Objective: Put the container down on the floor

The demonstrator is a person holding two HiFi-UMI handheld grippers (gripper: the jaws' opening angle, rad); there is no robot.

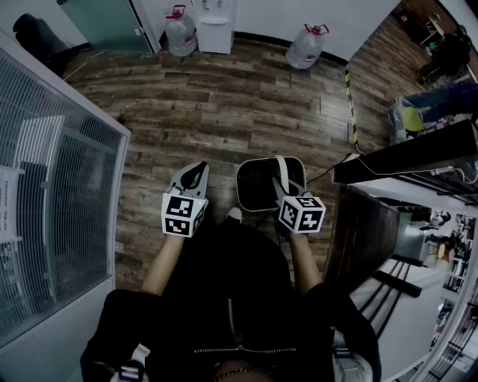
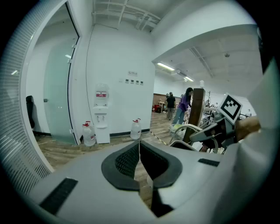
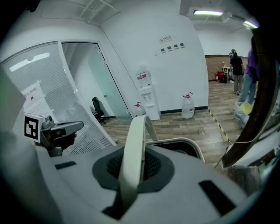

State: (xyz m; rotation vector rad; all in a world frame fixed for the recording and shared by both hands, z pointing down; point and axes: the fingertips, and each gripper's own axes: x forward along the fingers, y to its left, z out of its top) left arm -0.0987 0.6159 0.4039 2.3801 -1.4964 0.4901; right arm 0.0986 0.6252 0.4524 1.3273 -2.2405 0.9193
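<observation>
r tool [image 1: 279, 179] is clamped on the handle [image 1: 280, 166] of the container [image 1: 258, 195], a dark bin w/ a pale rim. in the r tool view the pale handle stands upright btw the dark pads [image 3: 154, 166], pinched from both sides, w/ the container's rim just beyond. in the head view the container sits low in front of the person's legs, over the wood floor [image 1: 224, 104] and right by a shoe [image 1: 234, 215]. can't tell if its base touches the floor. l tool [image 1: 196, 173] is just left of the container, apart from it. its jaws are together on nothing: in the l tool view the two sides meet along one line w/ only floor past them, and the r tool and container rim show off to the right. far side of the room: a white dispenser [image 1: 216, 22] against the wall w/ a water jug [image 1: 181, 33] beside it and a 2nd jug [image 1: 306, 46] further right. a glass wall w/ blinds [image 1: 52, 186] runs along the left. a striped tape line [image 1: 349, 104] runs on the floor at right, near a dark bench [image 1: 366, 231].
</observation>
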